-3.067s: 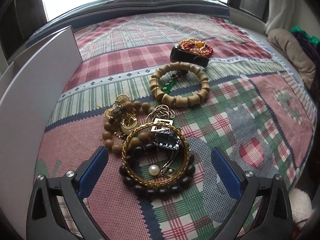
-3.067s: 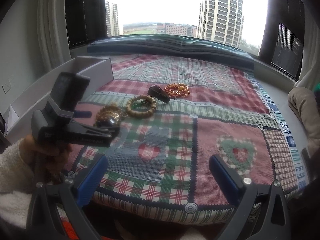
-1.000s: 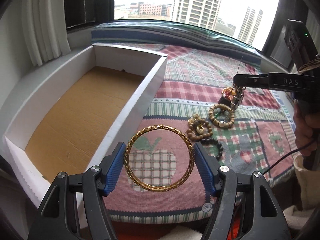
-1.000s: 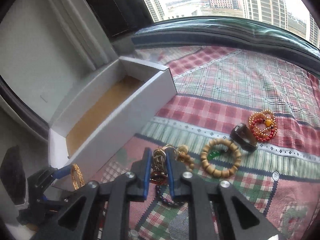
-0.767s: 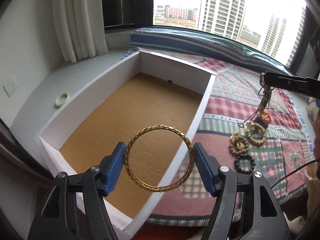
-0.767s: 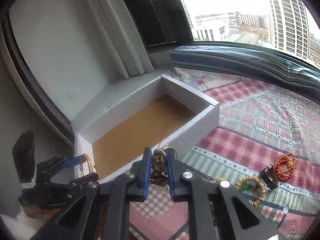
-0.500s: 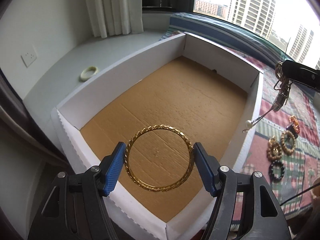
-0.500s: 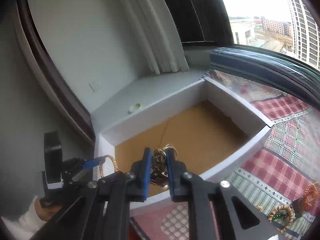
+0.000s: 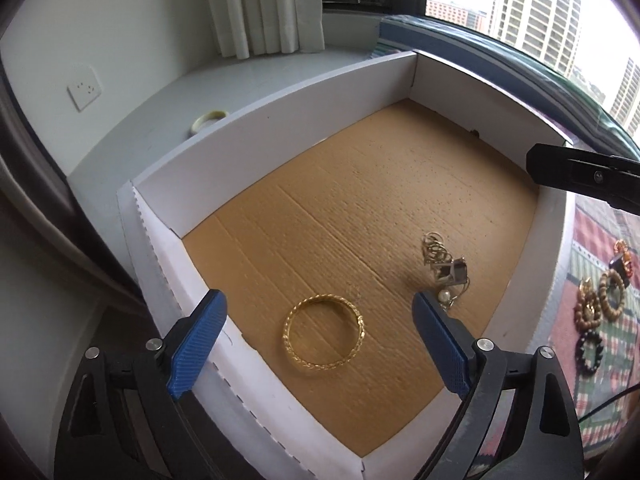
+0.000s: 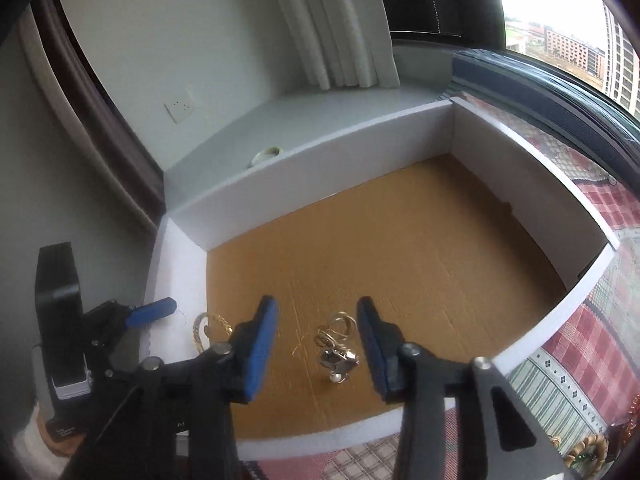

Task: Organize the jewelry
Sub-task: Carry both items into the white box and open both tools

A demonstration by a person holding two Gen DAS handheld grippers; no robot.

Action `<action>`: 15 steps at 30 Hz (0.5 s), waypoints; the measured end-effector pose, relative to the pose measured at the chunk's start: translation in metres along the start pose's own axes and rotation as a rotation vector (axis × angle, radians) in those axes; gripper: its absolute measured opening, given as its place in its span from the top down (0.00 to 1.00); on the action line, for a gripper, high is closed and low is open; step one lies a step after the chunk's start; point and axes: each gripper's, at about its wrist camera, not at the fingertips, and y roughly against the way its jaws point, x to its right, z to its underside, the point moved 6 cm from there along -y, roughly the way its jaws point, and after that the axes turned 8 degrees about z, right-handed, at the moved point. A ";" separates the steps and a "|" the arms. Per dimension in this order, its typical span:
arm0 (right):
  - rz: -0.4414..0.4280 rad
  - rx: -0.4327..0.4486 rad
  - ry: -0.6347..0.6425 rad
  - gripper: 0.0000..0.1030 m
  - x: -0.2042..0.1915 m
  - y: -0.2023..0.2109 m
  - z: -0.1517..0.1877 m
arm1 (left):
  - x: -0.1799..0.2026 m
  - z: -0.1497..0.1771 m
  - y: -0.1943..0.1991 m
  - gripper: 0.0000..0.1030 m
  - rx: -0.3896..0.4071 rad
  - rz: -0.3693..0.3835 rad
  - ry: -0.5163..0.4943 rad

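My left gripper [image 9: 316, 336] is opening, nothing between its pads; the gold bangle [image 9: 323, 333] lies flat on the cardboard box [image 9: 280, 120] floor; my right gripper [image 10: 316, 344] is opening too, the tangled chain with pendant [image 10: 336, 344] lying loose below, clear of both pads, near the bangle so pieces collect together.

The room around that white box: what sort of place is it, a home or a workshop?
Most likely a home, a high-rise bedroom or window seat. A white curtain hangs by a window onto tower blocks, and a patchwork quilt lies beside the cardboard box.
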 end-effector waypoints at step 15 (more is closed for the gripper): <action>0.274 0.242 -0.010 0.16 0.058 0.120 0.053 | 0.110 0.013 0.051 0.04 0.203 0.315 -0.099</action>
